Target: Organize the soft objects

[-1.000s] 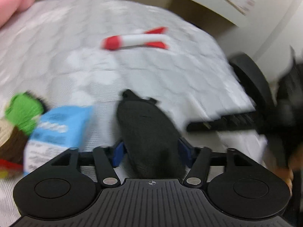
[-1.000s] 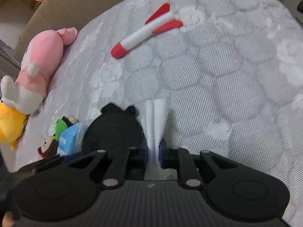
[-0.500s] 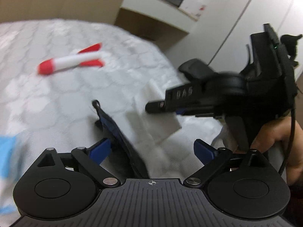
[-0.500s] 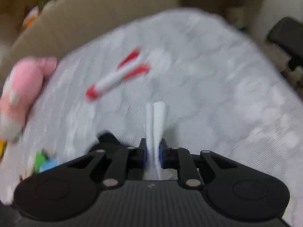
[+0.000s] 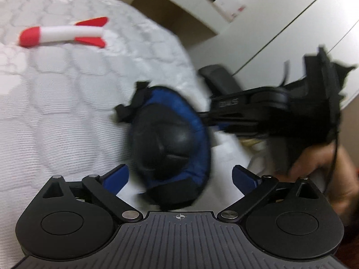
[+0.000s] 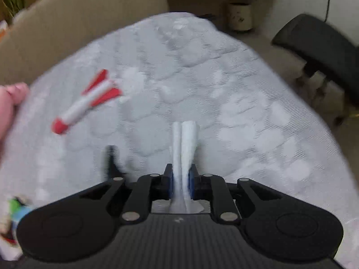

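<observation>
I count one red-and-white rocket toy (image 5: 64, 33), upper left; one black-and-blue pad (image 5: 170, 143), centre; one folded white cloth (image 6: 184, 148), centre; one pink plush (image 6: 6, 107), left edge.

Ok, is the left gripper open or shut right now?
Open. The left gripper has its blue pads spread wide, and the blurred black and blue padded object sits between them, untouched by either.

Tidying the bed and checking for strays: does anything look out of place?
The black-and-blue pad lies tilted on edge between the open left hand-held gripper's fingers, unheld. The toy rocket lies alone mid-mattress.
</observation>
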Demonstrator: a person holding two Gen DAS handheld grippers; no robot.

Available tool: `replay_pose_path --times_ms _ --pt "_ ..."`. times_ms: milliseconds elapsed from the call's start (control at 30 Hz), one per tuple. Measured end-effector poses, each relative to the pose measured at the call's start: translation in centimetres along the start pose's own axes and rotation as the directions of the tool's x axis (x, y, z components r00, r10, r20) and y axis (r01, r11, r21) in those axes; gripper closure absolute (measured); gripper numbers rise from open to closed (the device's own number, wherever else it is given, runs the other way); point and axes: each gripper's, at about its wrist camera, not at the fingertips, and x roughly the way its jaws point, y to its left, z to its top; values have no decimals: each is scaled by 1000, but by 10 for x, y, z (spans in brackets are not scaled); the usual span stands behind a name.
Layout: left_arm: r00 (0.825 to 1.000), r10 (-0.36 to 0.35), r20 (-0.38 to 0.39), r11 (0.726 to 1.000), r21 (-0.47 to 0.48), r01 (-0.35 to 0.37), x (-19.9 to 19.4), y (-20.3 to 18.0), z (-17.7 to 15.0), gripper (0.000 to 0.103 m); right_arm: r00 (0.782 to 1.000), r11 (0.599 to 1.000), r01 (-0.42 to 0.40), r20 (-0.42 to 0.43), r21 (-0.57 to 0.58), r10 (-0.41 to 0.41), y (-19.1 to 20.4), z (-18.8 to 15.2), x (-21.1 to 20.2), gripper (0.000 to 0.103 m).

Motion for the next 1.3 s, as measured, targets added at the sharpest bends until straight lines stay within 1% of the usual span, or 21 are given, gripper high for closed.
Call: replay_pose_path --times_ms 33,100,167,233,333,433,500,567,600,667,700,733,767,833,900,933,1000,1100,1200,1267,1300 --pt "999 33 -29 999 2 -33 6 0 -2 1 999 1000 31 -18 -1 -31 -2 0 6 87" --pt "997 36 -74 999 -12 -37 15 0 -7 1 996 997 73 -51 21 -72 -9 0 14 87" --pt "999 28 -44 1000 16 -27 16 -7 -12 1 993 993 107 -64 57 -104 -16 -1 16 88" --pt "1000 -2 -20 999 51 3 13 -16 -12 1 995 990 100 7 104 -101 -21 -1 -5 88" --pt "997 -57 57 993 105 51 -3 -26 -10 1 997 996 82 -4 29 -82 -16 -2 -14 87" --pt "984 -116 136 982 162 94 -21 -36 -7 1 998 997 62 -17 -46 -63 -11 -2 -22 87" --pt "985 -107 137 987 135 89 -31 -33 -4 0 998 994 49 -27 -95 -51 -8 -2 -28 87" --pt "999 9 31 998 66 -11 -32 -22 -3 0 999 989 35 -37 -144 -40 -5 -2 -33 83" --pt "997 73 -32 997 35 -72 -32 -17 -3 0 999 985 27 -42 -169 -35 -4 -3 -36 78" --pt "957 208 -201 977 -12 -215 -40 -4 -8 0 997 978 50 -46 -203 -61 -2 -2 -34 75" --pt "937 235 -259 968 -22 -249 -49 1 -11 0 997 976 56 -44 -211 -67 -2 -1 -32 71" --pt "912 260 -317 958 -30 -284 -59 7 -15 0 999 977 30 -35 -211 -38 -1 0 -34 62" --pt "912 242 -330 960 -52 -274 -70 11 -16 0 1000 978 3 -25 -210 -9 0 2 -35 56" --pt "941 167 -295 970 -122 -210 -88 21 -16 0 996 972 -85 -37 -221 79 6 8 -35 43" --pt "960 118 -254 964 -204 -173 -95 35 -13 0 987 961 -153 -79 -232 138 13 14 -25 38" --pt "958 124 -258 953 -238 -187 -93 45 -11 0 982 955 -177 -104 -236 156 17 18 -17 36" --pt "939 167 -300 919 -296 -259 -79 65 -6 0 976 949 -194 -144 -247 162 21 25 1 35" --pt "934 137 -331 888 -377 -264 -69 90 -7 0 968 964 -197 -194 -176 163 13 36 30 32" --pt "947 75 -311 858 -464 -220 -77 101 -2 0 934 961 -276 -240 -7 266 2 39 46 32" --pt "963 28 -268 848 -504 -165 -87 109 4 0 912 939 -344 -234 15 337 7 39 46 32" --pt "968 13 -249 841 -522 -145 -90 114 8 0 904 929 -369 -233 -7 357 13 41 46 27"
